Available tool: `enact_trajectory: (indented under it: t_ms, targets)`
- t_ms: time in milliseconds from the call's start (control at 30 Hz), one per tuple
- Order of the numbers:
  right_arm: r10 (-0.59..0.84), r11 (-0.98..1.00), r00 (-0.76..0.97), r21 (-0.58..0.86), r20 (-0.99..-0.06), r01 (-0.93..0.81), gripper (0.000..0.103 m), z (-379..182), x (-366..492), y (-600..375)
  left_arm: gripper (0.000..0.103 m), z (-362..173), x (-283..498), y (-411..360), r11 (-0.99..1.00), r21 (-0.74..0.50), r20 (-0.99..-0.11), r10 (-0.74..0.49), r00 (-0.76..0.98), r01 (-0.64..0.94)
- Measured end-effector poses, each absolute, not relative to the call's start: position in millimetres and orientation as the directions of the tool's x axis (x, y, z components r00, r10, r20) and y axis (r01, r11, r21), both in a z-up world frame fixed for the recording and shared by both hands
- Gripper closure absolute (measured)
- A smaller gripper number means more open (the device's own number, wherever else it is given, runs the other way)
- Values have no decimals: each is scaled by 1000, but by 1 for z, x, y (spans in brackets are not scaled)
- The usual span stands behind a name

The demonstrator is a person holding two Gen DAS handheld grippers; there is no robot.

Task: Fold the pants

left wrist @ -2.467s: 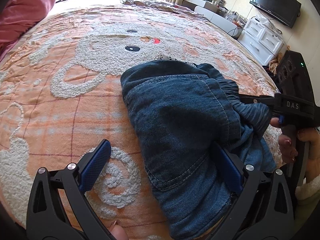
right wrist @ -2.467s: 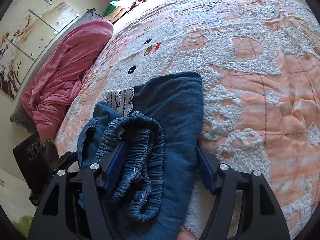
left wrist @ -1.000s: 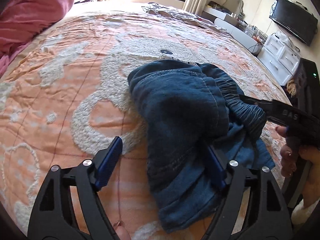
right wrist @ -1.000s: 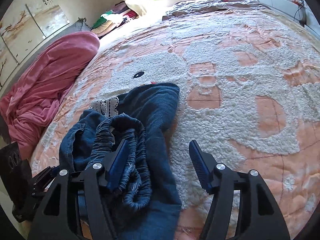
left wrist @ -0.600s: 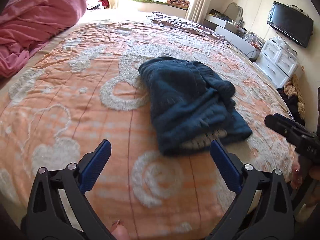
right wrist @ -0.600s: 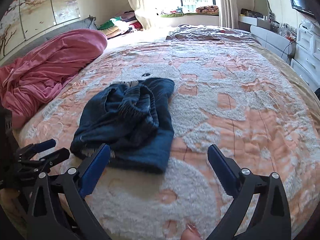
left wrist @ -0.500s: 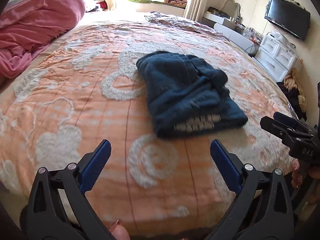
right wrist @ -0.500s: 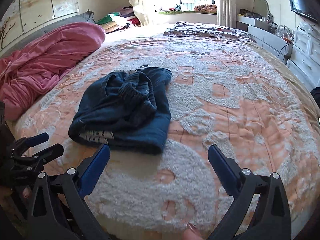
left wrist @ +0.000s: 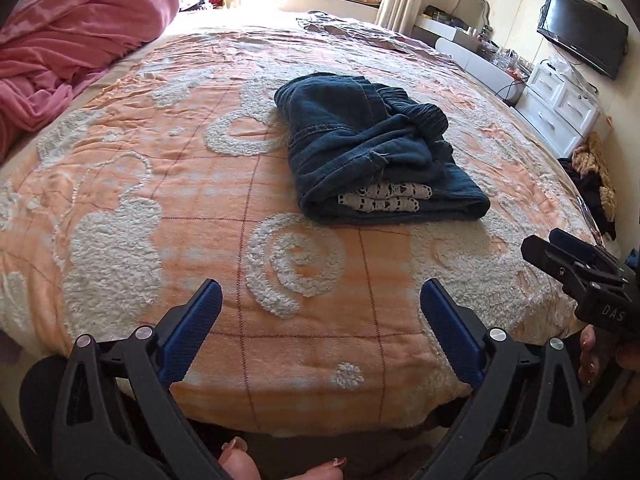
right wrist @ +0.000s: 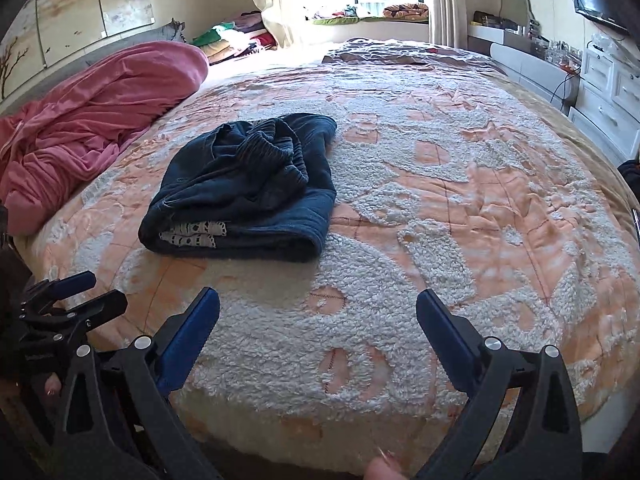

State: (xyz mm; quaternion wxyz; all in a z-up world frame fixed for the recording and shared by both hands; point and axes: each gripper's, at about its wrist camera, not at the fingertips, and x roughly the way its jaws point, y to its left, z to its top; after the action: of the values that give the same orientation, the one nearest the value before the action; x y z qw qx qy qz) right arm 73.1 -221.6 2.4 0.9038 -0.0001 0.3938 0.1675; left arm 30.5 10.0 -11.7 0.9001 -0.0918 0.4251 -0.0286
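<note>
The dark blue denim pants [left wrist: 372, 148] lie folded in a bundle on the orange and white bedspread [left wrist: 200, 184], with white lace trim showing at the near end. They also show in the right wrist view [right wrist: 248, 188]. My left gripper [left wrist: 320, 312] is open and empty, held back over the bed's near edge, well short of the pants. My right gripper [right wrist: 318, 320] is open and empty, also back at the bed's edge. Each gripper appears at the side of the other's view, the right one [left wrist: 576, 264] and the left one [right wrist: 68, 300].
A pink blanket [left wrist: 68, 44] is heaped at the bed's left side. White drawers [left wrist: 560, 100] and a wall TV [left wrist: 580, 32] stand to the right. A grey quilt [right wrist: 404, 56] lies at the bed's far end, below the window.
Both grippers let go of the pants and pulled back from them to the bed's near edge. The pants now lie folded on the bedspread by themselves.
</note>
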Motion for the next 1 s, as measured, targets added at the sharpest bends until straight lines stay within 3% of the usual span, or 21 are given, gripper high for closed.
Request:
enact_trajectory:
  t_ms: [1000]
  targets:
    - [308,943,629,141,-713,-301,5,2,74,-225,10,-9,32,11,983,-178,-763,-113,637,-39]
